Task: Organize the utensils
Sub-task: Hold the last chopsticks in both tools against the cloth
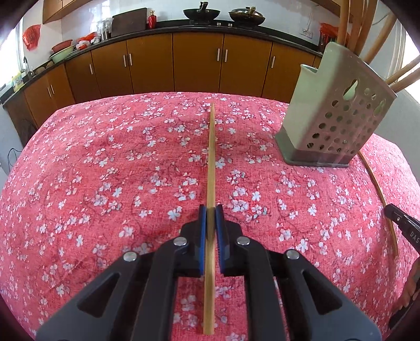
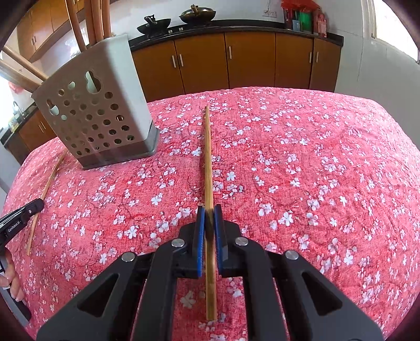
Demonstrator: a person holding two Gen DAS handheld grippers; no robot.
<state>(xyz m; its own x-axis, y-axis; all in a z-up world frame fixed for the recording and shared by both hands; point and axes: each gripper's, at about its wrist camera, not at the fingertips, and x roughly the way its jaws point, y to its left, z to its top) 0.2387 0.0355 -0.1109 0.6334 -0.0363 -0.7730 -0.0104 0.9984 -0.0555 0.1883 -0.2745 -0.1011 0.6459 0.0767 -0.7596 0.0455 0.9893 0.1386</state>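
My left gripper (image 1: 210,209) is shut on a bamboo chopstick (image 1: 211,157) that points forward over the red floral tablecloth (image 1: 105,170). My right gripper (image 2: 209,209) is shut on a second chopstick (image 2: 208,157), also pointing forward. A grey perforated utensil holder (image 1: 333,112) stands between the two grippers, to the right in the left wrist view and to the left in the right wrist view (image 2: 97,110). Several chopsticks (image 1: 367,28) stand in it. Each gripper's chopstick shows at the edge of the other's view, along with the other gripper (image 1: 404,225) (image 2: 18,220).
Brown kitchen cabinets (image 1: 197,63) with a dark counter run behind the table. Two woks (image 1: 202,13) sit on the stove. The table's far edge lies just beyond the chopstick tips.
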